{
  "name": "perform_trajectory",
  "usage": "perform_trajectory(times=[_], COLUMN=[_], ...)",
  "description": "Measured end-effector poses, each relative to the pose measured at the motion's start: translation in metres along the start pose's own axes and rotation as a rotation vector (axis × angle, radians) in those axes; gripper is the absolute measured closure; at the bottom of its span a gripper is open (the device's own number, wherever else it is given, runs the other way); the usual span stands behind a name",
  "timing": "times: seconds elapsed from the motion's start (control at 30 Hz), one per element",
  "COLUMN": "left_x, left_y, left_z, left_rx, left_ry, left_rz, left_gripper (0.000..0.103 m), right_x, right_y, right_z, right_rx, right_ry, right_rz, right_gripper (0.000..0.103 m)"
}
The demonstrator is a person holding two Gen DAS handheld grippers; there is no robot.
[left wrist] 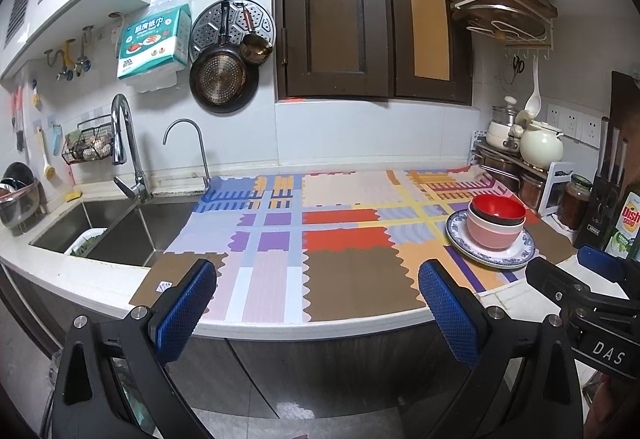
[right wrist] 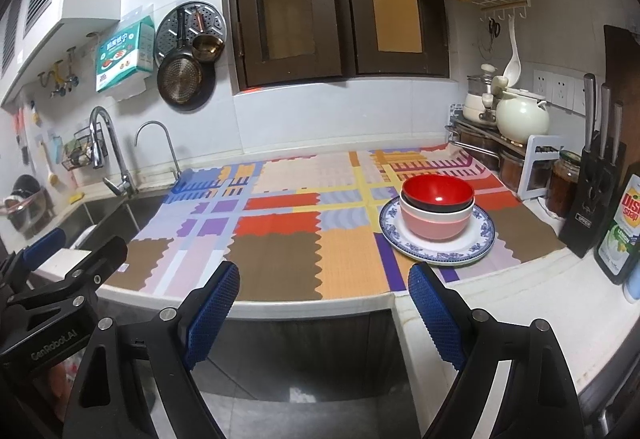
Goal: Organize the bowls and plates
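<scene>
Red bowl (right wrist: 437, 191) glossy – plates (right wrist: 476, 235) glazed ceramic – sink (left wrist: 120, 235) brushed metal – mat (right wrist: 280, 235) ribbed

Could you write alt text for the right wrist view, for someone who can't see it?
Three nested bowls, a red one on top, sit on blue-rimmed plates on a colourful patchwork mat. The right tongs hang open and empty in front of the counter.

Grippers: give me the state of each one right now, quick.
Left gripper: open, nothing between its fingers, short of the counter edge.
Right gripper: open, holding nothing, the stacked bowls ahead untouched.
</scene>
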State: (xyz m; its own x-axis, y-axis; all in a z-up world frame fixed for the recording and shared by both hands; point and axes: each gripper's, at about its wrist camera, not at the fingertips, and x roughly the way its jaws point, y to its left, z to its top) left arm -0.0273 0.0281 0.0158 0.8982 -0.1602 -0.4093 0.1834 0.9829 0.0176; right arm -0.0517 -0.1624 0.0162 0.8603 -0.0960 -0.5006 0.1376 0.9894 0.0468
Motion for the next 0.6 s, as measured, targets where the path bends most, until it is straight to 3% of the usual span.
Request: perform_trajectory(times=[0.6], left_x=[-0.0092], left_y=[-0.0021], left_z=[-0.0047], left_rx=[-0.002], left_ry=[0.000], left_rz=[-0.005], left_gripper=[0.000], right_x=[-0.0101], right_y=[-0.0004], right_z=[-0.0052], right_rx=[-0.007], right_ry=[-0.006], right_rz=[-0.004], right_gripper=[0.016])
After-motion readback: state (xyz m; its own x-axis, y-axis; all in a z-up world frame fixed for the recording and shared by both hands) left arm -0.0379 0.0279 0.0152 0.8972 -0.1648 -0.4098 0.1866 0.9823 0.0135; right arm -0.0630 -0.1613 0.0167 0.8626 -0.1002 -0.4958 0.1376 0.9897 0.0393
